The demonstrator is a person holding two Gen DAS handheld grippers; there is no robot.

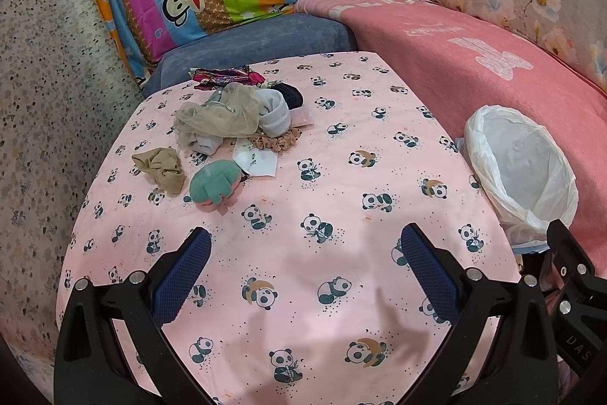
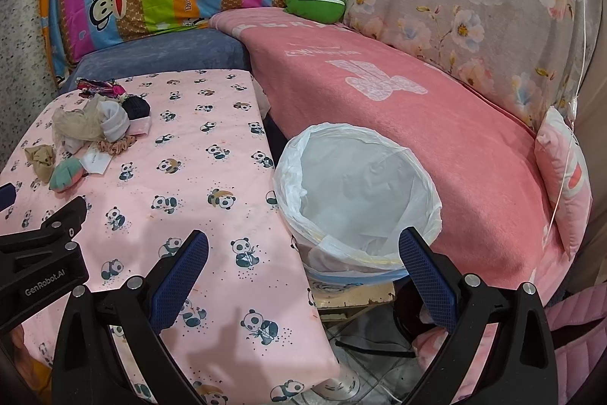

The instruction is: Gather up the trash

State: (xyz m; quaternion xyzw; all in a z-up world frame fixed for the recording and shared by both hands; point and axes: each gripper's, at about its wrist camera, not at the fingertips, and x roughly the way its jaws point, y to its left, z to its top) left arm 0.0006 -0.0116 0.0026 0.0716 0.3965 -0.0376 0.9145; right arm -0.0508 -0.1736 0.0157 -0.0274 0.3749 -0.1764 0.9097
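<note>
Left wrist view over panda cloth (image 1: 303, 158), right wrist view above lined bin (image 2: 356, 177), both shared

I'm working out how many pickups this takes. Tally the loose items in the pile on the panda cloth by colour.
Beige or tan: 3 (mesh net, stocking, scrunchie)
Grey or white: 2 (sock, paper)
Green: 1 (sock ball)
Dark navy: 1 (bundle)
Magenta patterned: 1 (wrapper)
Total: 8
</note>
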